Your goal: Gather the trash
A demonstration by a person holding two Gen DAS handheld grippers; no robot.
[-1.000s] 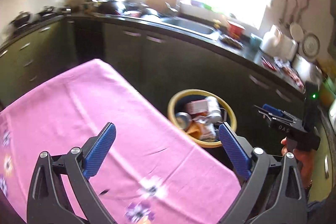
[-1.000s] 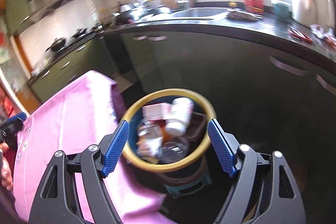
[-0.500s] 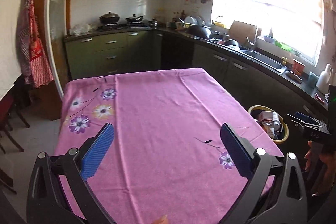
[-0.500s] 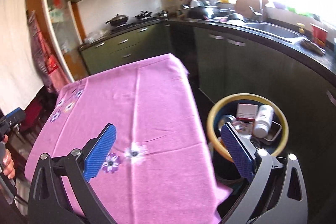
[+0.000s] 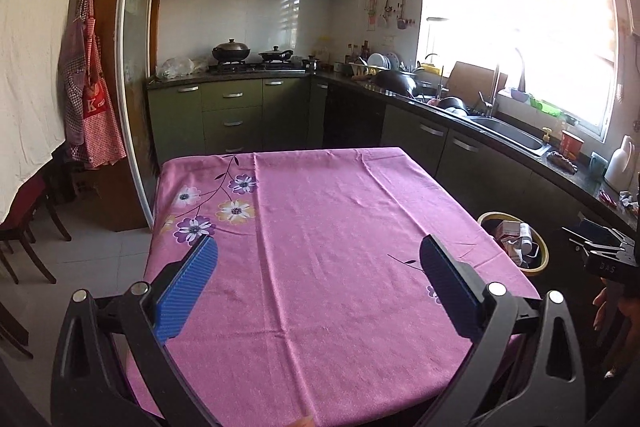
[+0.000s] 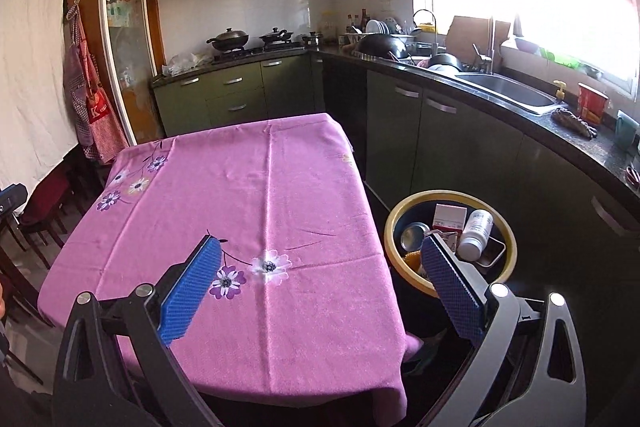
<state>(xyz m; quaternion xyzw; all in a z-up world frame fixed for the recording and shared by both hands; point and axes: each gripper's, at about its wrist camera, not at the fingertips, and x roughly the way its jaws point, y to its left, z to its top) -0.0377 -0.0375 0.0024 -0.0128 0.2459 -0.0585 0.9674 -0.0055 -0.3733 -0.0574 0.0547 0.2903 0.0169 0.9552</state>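
Observation:
A yellow-rimmed bin [image 6: 394, 227] stands on the floor by the right edge of the pink-clothed table [image 6: 260, 187]. It holds a white bottle [image 6: 476, 227], a red and white box [image 6: 450, 217], a metal can [image 6: 414, 229] and other scraps. My right gripper [image 6: 320, 242] hovers open and empty over the table's near right corner, its right finger in front of the bin. Above the table's near edge, my left gripper [image 5: 318, 243] is open and empty. The left wrist view shows the bin [image 5: 538, 247] and the right gripper [image 5: 576, 237] at its far right. I see no trash on the cloth.
Dark green cabinets and a black counter with a sink [image 6: 512, 93] run along the right and back walls, close behind the bin. A stove with pans [image 5: 248, 57] is at the back. Aprons [image 5: 90, 99] hang on the left, and dark chairs [image 5: 24, 227] stand on the tiled floor there.
Both views have swung away from the bin and pulled back, so the whole table now fills them. The right gripper's jaws have widened. Nothing was picked up.

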